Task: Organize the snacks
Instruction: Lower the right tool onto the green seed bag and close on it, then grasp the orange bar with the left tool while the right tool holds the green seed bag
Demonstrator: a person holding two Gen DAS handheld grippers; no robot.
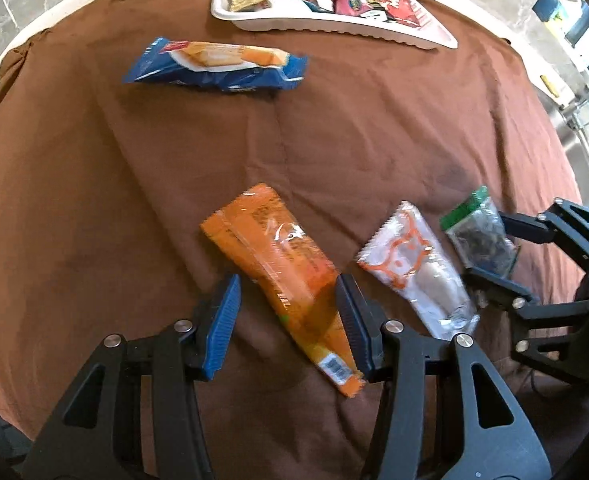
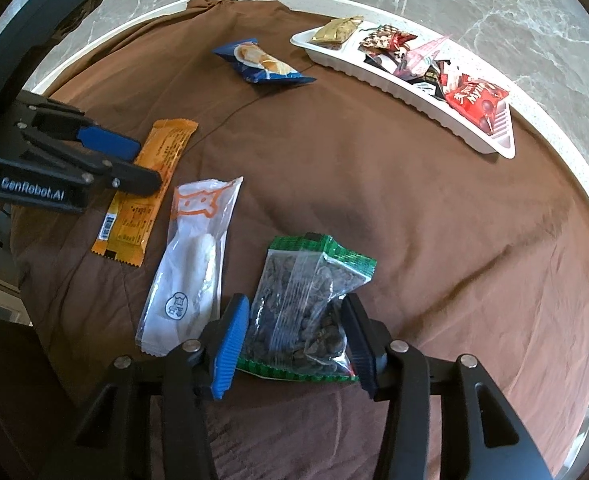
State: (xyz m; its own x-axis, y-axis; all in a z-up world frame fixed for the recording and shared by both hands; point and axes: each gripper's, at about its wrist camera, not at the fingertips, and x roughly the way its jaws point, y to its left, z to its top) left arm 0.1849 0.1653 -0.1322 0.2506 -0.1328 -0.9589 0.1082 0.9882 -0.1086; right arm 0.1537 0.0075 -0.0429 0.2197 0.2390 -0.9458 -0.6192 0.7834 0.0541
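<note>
The worktop (image 2: 434, 216) is covered with a brown cloth (image 2: 374, 184). Several snacks are already laid in the white tray (image 2: 378, 76) — four are left on the cloth. The orange packet (image 1: 290, 276) is straddled by the left gripper (image 1: 290, 320), jaws open. The green-edged bag (image 2: 306, 304) seems pinched by the right gripper (image 2: 298, 340).

Bare brown cloth (image 2: 394, 200) is lying open between the near packets and the white tray (image 2: 410, 92); only the blue packet (image 2: 262, 65) is sitting beside that passage.
</note>
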